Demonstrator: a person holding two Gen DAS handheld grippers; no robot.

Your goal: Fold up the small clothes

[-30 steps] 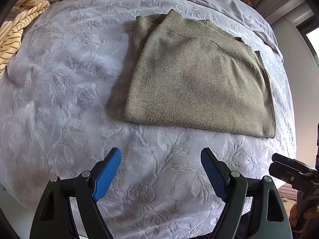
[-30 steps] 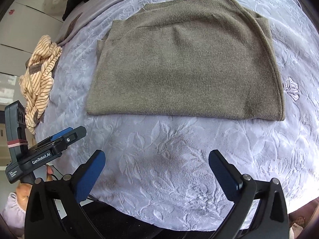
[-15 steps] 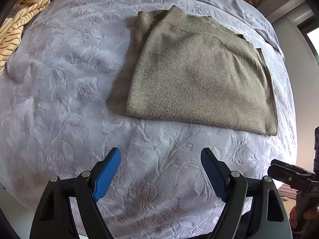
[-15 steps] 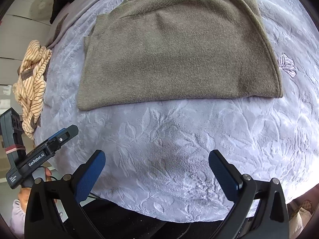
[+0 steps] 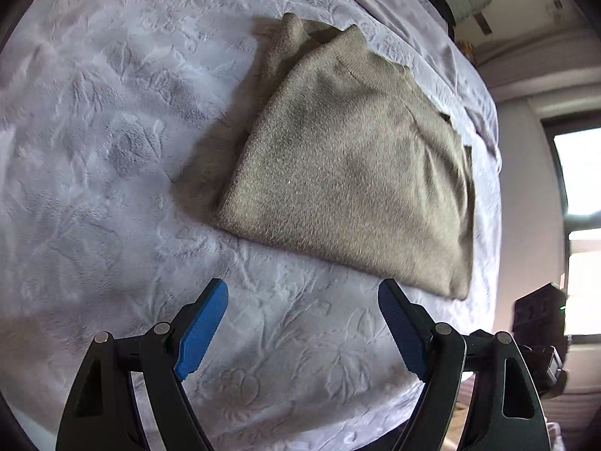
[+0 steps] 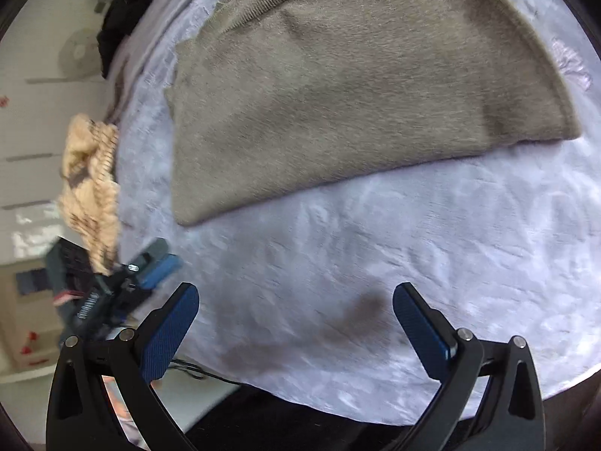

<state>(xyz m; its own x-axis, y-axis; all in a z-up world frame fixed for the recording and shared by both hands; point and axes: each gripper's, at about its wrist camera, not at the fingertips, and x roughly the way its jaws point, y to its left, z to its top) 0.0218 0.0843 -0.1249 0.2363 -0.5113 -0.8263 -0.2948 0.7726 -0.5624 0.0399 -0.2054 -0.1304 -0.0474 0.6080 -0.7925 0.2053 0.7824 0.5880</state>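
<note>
Fingers [image 5: 203, 332] of the left gripper [image 5: 302, 329] stand wide apart with nothing between their blue pads, only the pale embossed bedspread [image 5: 112, 150] below them. The right gripper [image 6: 295, 332] shows the same: blue pads spread wide, gripping nothing, above bare bedspread [image 6: 450, 244].

Ahead of both lies the folded olive-brown sweater [image 5: 357, 173], flat on the bed. In the left view its near folded edge slants just past the fingertips, closest to the right-hand finger, not touching. In the right view the sweater [image 6: 357, 94] lies farther up, apart from the fingertips, its near edge rising to the right.

Only the right view shows a crumpled cream striped garment [image 6: 90, 184] at the bed's left edge, beside the blurred left gripper [image 6: 124, 282]. Only the left view shows a window [image 5: 578, 188] at far right.
</note>
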